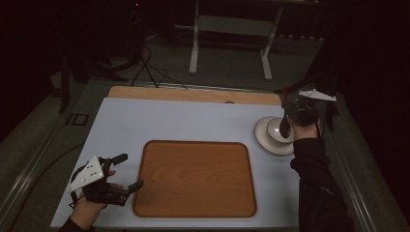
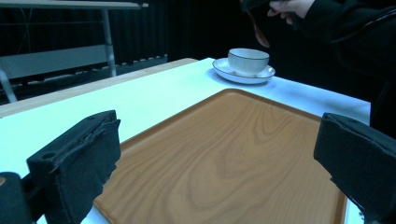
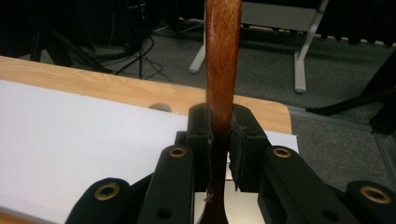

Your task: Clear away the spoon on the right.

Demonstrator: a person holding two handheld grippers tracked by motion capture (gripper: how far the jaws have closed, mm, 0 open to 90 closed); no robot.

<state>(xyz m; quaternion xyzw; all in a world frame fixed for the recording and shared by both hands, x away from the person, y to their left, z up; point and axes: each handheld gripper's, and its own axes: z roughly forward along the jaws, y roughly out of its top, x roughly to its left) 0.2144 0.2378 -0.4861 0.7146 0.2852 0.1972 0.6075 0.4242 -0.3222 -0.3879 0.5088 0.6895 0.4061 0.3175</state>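
A wooden tray [image 1: 196, 179] lies in the middle of the white table top [image 1: 159, 121]. At the right sits a white cup [image 1: 278, 129] on a white saucer [image 1: 263, 137]. My right gripper [image 1: 290, 108] is shut on a brown wooden spoon [image 1: 285, 124], whose bowl hangs over the cup; in the right gripper view the spoon handle [image 3: 222, 60] rises between the pads. My left gripper [image 1: 126, 171] stands open at the tray's left edge, jaws wide apart and empty. The left gripper view looks across the tray [image 2: 233, 158] to the cup [image 2: 248, 59], saucer [image 2: 224, 70] and spoon [image 2: 259, 30].
A bare wooden strip [image 1: 193, 94] runs along the table's far edge. Beyond it stand a grey metal frame [image 1: 232, 34] and cables [image 1: 150, 72] on the floor. A dark sleeve [image 1: 316, 188] comes in at the lower right.
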